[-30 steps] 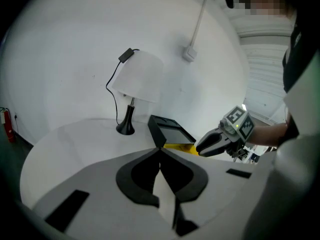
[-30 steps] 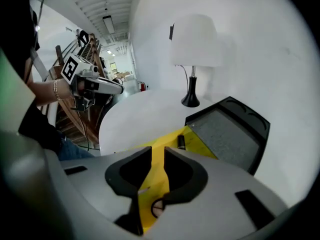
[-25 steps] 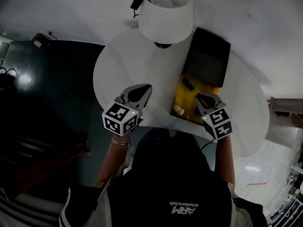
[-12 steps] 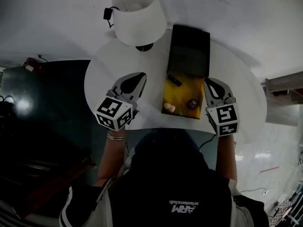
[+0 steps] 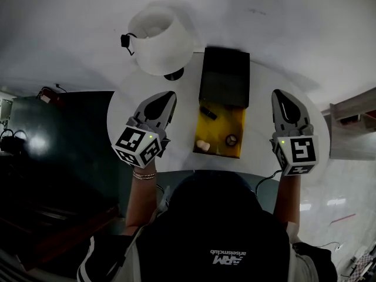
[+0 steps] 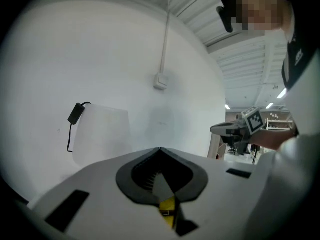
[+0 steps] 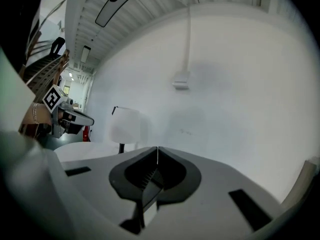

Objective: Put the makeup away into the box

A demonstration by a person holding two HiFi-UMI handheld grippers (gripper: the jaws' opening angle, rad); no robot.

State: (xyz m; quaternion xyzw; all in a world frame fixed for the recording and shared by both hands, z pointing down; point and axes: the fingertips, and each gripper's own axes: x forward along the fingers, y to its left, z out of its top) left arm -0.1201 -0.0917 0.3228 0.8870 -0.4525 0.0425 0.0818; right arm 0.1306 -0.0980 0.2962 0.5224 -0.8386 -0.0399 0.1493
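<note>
Left gripper [image 5: 168, 97] and right gripper [image 5: 279, 94] both carry jaws pressed together, empty, the right's just closed, with the open box [image 5: 222, 123] lying lengthwise between them, about equally near.

Box [image 5: 223, 122] on the table [image 5: 258, 134] — lamp [image 5: 160, 43] behind, to its left
</note>
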